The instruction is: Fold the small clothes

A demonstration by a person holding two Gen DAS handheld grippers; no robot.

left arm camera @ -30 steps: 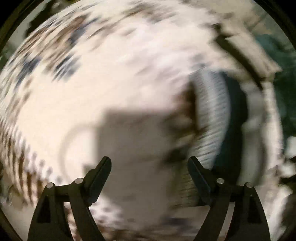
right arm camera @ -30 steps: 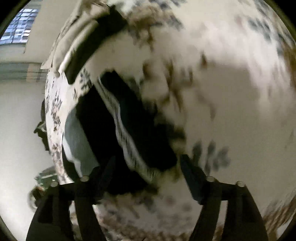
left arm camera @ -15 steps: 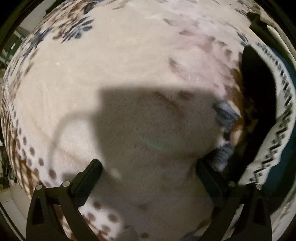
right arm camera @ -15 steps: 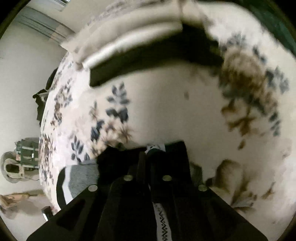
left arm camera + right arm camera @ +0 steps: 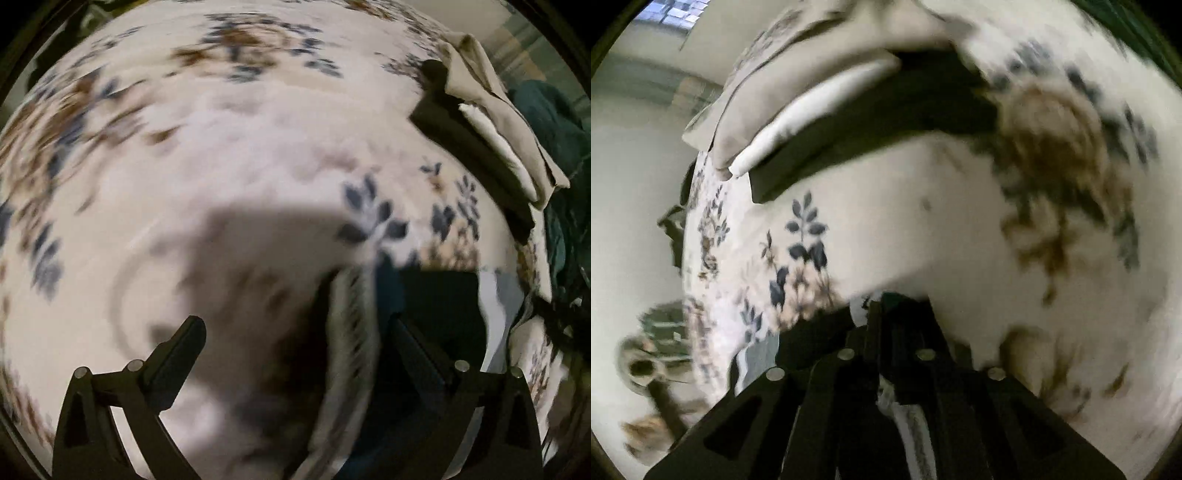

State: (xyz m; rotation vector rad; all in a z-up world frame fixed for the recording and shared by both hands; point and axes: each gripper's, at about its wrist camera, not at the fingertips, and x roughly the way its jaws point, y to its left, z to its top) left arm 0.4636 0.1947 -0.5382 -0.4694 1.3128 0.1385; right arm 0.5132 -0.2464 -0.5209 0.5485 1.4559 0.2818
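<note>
A small dark garment (image 5: pixel 436 302) with a white patterned band (image 5: pixel 351 332) lies on the floral blanket (image 5: pixel 221 147). My left gripper (image 5: pixel 295 332) hangs over its edge. Its jaws are wide and closing, with the band between the fingers but untouched by the pads. In the right wrist view my right gripper (image 5: pixel 882 306) pinches the same garment (image 5: pixel 812 339). Those jaws are nearly together and easing open, and cloth with the white band (image 5: pixel 912 424) runs between them. Both views are blurred by motion.
A folded stack of beige, white and black clothes (image 5: pixel 498 122) rests at the blanket's far side, also the stack (image 5: pixel 820 96) in the right view. Dark green cloth (image 5: pixel 546 122) lies beyond it. The bed edge and pale floor (image 5: pixel 635 221) show at left, with some object (image 5: pixel 639 365) there.
My right gripper went from open over the garment to closed on it and carried it across the blanket. The left gripper swung over so the garment's band now sits between its fingers.
</note>
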